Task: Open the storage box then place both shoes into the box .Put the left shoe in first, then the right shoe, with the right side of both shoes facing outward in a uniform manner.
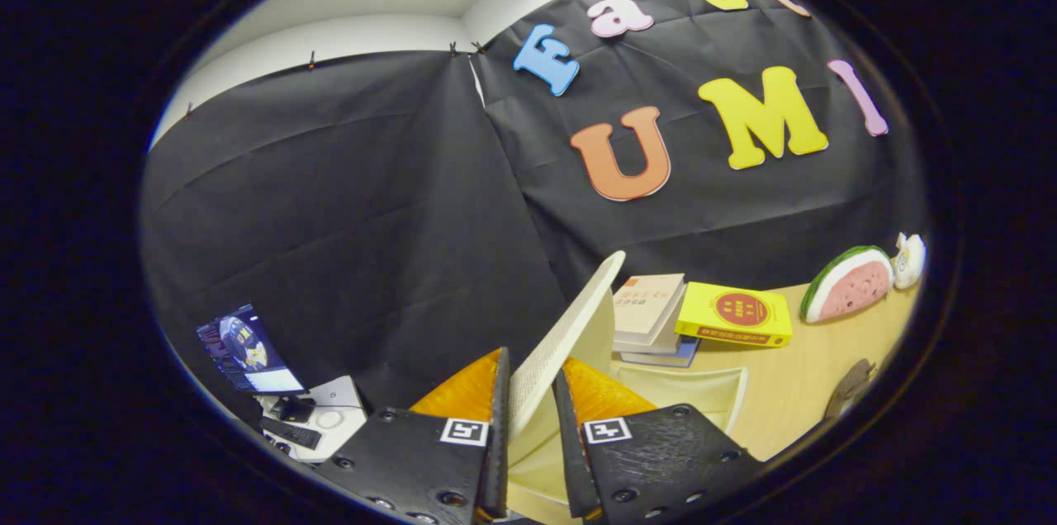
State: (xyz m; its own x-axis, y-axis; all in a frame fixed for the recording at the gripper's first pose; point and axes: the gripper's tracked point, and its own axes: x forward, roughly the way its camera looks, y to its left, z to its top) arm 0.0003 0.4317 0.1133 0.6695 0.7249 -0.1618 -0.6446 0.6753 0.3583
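Pinching the thin cream-white plastic lid [570, 327] of the cream-white plastic storage box [702, 393], the gripper [528, 426] with both fingers [498, 434] closed against the two faces of the panel, which stands tilted up between them and reaches beyond the tips toward the black cloth wall [347, 203]. Likely light and fairly stiff, that lid, though thin enough to flex a little; smooth plastic, so probably somewhat slippery, and best taken near the free edge, square across its thickness, with steady pressure and no twist (a hinge, if any, sits out of sight low behind the fingers). Box body just ahead and to the right of the fingers on the light wooden tabletop [809, 376], its pale rim visible; interior too little seen to judge. Box seemingly in the course of opening, by how the lid stands. Counted: one lid, one box, one gripper with two fingers. Beyond the box, a stack of pale books [648, 310], three by the visible spines though not certain, plus one yellow book with a red round emblem [735, 314] beside it. Farther right, one watermelon-slice plush [850, 284] and one small white figure [910, 259] touching it. At the near right, one dark brown object [850, 389], too cropped to name. Off to the left, lower down, one screen [246, 350] above a white device [318, 418].
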